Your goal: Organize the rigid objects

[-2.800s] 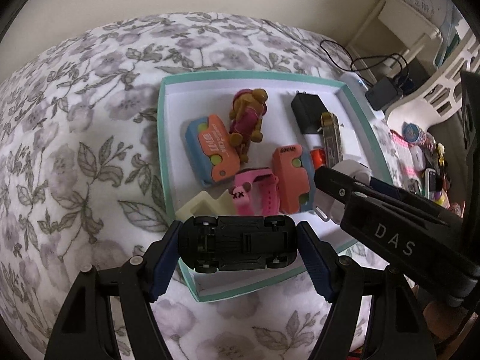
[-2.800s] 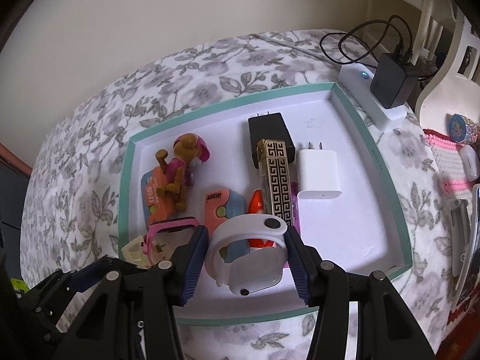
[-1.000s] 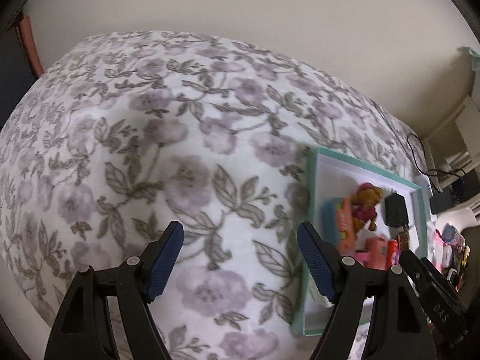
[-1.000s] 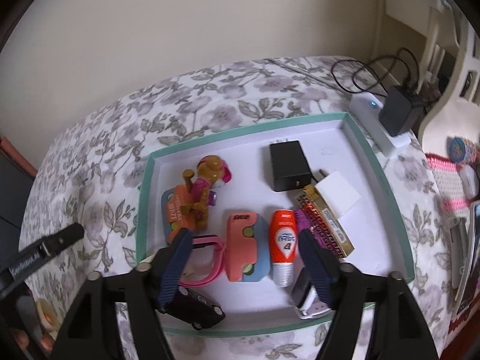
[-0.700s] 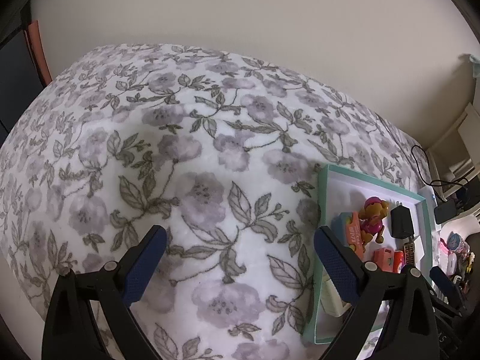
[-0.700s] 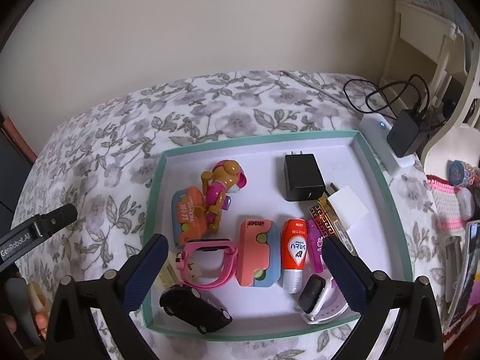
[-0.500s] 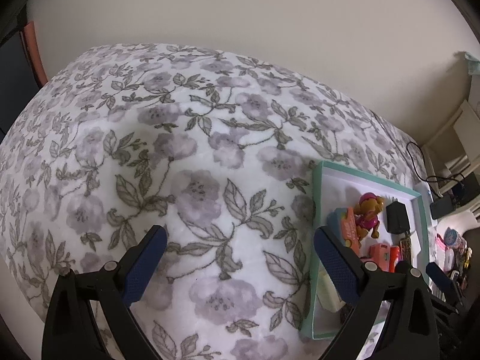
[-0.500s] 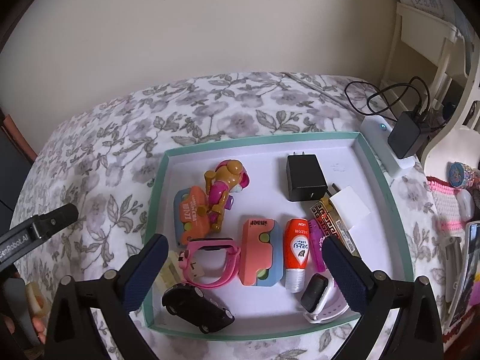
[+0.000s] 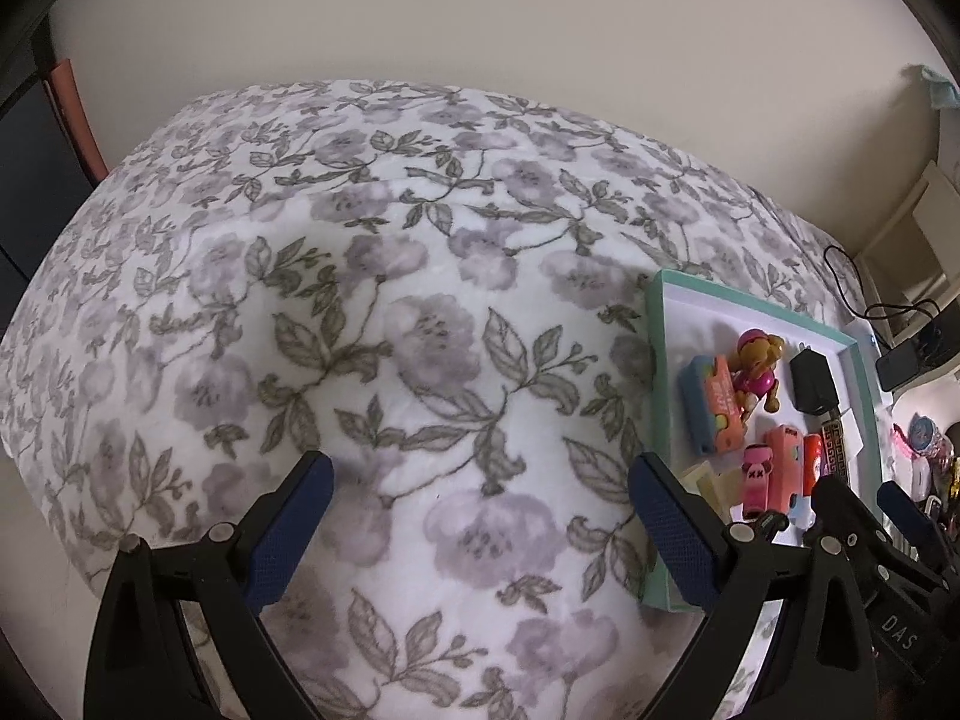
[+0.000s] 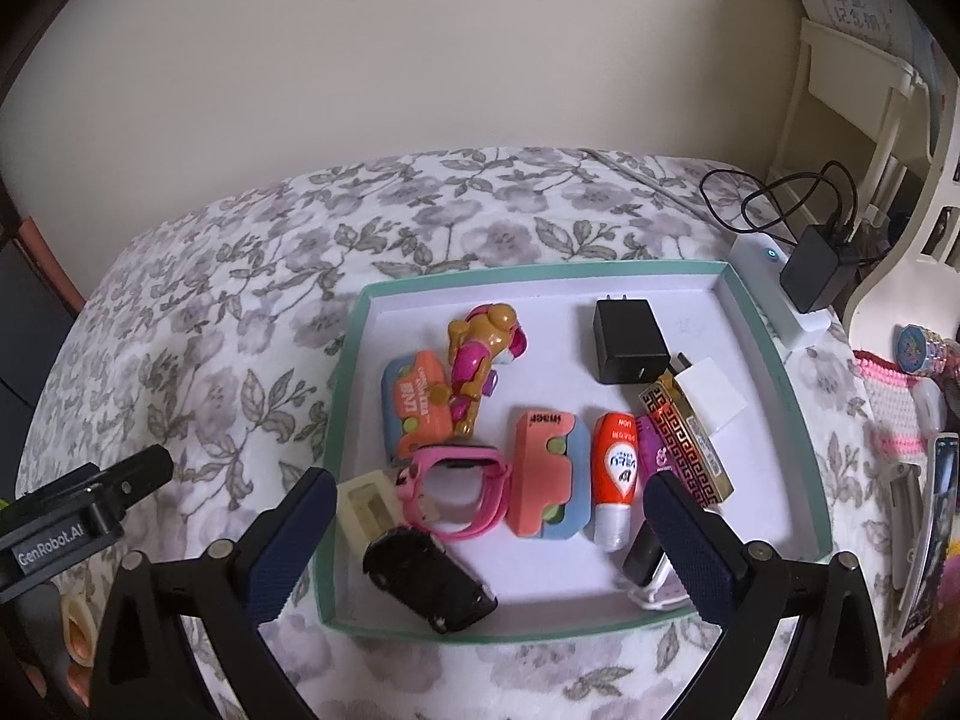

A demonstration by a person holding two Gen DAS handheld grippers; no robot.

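Both tongs wide open, left tongs (image 9: 480,516), right tongs (image 10: 489,534) empty

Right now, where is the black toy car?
In the right wrist view, the black toy car lies in the near left corner of the teal-rimmed tray, just in front of the pink watch and beside the cream block.

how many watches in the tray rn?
2. Pink watch lies near the tray's front left, between the cream block and the coral case. White watch sits at the front right, partly hidden behind the right hand-held gripper's finger.
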